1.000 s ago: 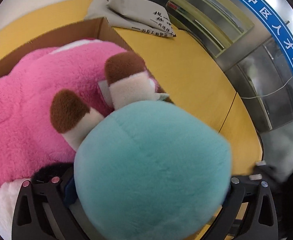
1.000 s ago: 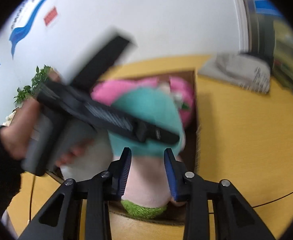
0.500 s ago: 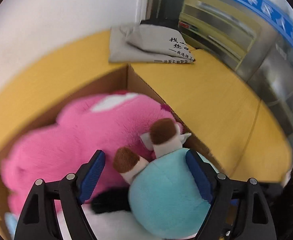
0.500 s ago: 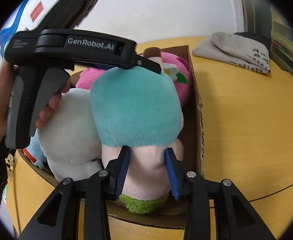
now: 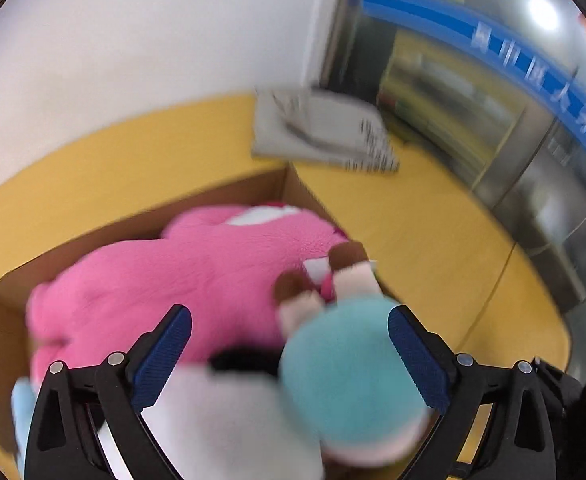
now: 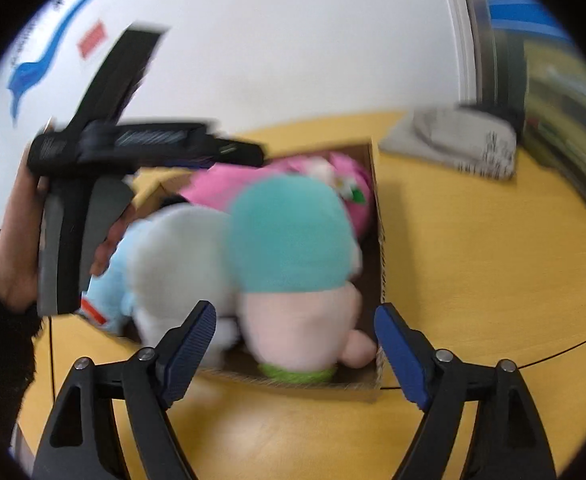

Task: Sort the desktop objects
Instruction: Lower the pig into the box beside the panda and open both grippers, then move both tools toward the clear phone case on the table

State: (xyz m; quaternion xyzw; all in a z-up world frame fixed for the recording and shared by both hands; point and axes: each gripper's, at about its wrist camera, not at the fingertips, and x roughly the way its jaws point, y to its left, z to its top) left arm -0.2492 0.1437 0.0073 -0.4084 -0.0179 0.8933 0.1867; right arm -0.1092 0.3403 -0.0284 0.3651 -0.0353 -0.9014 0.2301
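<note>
Round fuzzy teal plush (image 6: 289, 236) in cardboard box (image 6: 377, 216).

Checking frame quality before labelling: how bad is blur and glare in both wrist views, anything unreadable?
Left wrist: heavy motion blur on the teal plush, pink plush and blue sign, its characters unreadable; a ceiling light glares. Right wrist: plushes in the cardboard box smeared, left gripper streaked; right gripper sharp.
</note>
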